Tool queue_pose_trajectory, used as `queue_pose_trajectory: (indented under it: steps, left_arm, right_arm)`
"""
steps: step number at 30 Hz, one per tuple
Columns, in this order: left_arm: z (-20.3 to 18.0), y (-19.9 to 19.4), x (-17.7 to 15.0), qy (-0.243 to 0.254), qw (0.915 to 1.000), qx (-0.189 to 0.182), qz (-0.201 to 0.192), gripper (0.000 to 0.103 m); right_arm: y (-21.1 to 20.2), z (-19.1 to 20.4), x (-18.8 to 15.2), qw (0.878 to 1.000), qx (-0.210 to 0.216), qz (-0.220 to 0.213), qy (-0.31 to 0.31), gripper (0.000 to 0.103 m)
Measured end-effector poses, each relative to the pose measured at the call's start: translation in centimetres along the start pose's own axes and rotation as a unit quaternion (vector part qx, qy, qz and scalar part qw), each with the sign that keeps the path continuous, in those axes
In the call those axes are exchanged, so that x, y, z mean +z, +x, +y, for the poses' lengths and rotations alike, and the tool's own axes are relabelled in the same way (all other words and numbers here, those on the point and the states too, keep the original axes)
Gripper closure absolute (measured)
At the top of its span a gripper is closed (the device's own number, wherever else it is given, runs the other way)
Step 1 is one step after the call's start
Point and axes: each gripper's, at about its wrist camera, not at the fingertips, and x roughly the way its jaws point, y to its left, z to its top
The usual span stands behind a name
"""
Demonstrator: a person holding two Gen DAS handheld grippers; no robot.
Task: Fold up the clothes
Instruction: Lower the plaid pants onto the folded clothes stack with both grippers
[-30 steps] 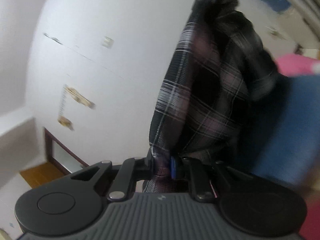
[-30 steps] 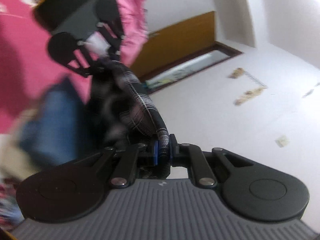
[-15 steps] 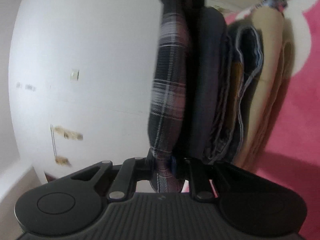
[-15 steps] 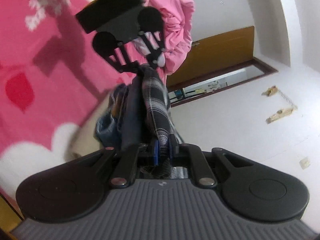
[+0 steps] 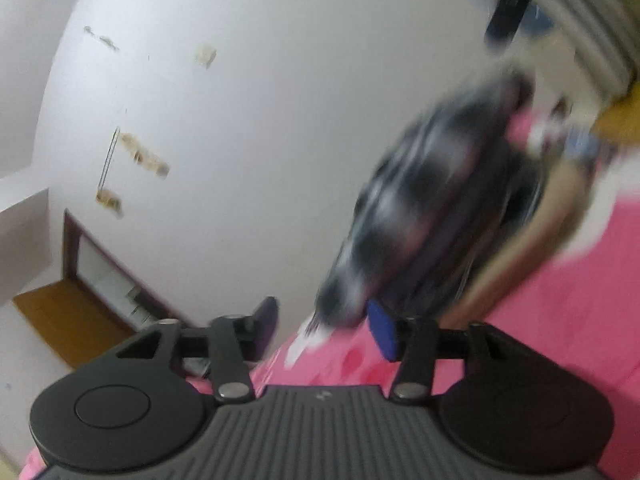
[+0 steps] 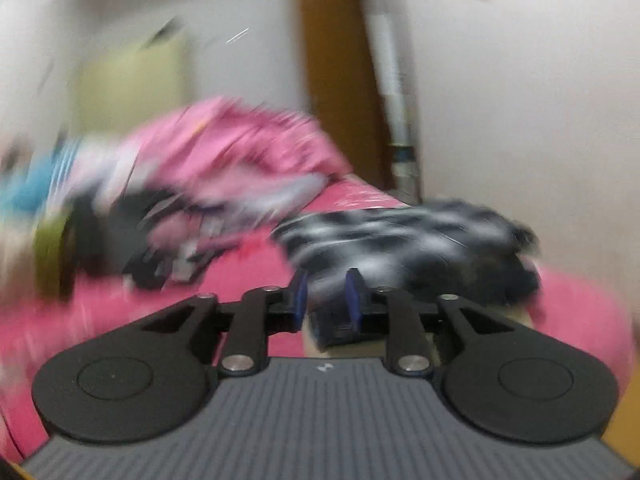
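Nearest, the left gripper (image 5: 326, 330) is opening, its jaws apart with nothing pressed between them; the right gripper (image 6: 328, 296) is opening beside blurred cloth. Beyond, the plaid shirt (image 6: 404, 236) lies folded on the pink bedspread (image 6: 248, 264), loose clothes (image 6: 192, 188) farther back.

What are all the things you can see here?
Plaid shirt: one, black and white, folded, lying on the bed.
Bed cover: one, pink, under the shirt.
Heap of unfolded clothes: one, mostly pink, some blue and green, far side of the bed.
Door: one, brown, in the white wall.
Left gripper: one, black, jaws opening, nothing between them.
Right gripper: one, black, jaws opening, shirt edge between them.
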Motion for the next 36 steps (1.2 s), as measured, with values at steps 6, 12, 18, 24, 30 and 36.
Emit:
queue_pose_trajectory:
  steps: [6,12,18,24,30,36]
  left_arm:
    - [-4.0,-0.1,5.9,0.062,0.9905,-0.115,-0.044,0.027]
    - [-9.4,2.7,8.3,0.145,0.9841,-0.097,-0.031,0.037]
    - [-7.6,3.5,10.6,0.049,0.9936,-0.101,-0.013,0.083]
    - [-1.7,4.9,11.7,-0.123,0.9850,-0.120,0.014,0.089]
    - [3.9,6.6,10.8,-0.283,0.9506,-0.124,0.025,0.089]
    - [6.6,6.6,10.0,-0.350,0.9279,-0.127,0.021,0.090]
  right_arm:
    - [-0.9,-7.2,-2.7,0.955,0.011,-0.020,0.296,0.071]
    - [-2.0,-8.3,-5.0,0.939,0.009,-0.022,0.343,0.069]
    - [-2.8,-10.0,-4.4,0.932,0.009,-0.035,0.359,0.062]
    - [-0.1,-11.3,-3.3,0.919,0.041,-0.043,0.389,0.057]
    - [3.8,-12.7,-1.0,0.891,0.077,-0.055,0.444,0.050]
    - [8.5,-13.4,-1.4,0.832,0.111,-0.026,0.542,0.041]
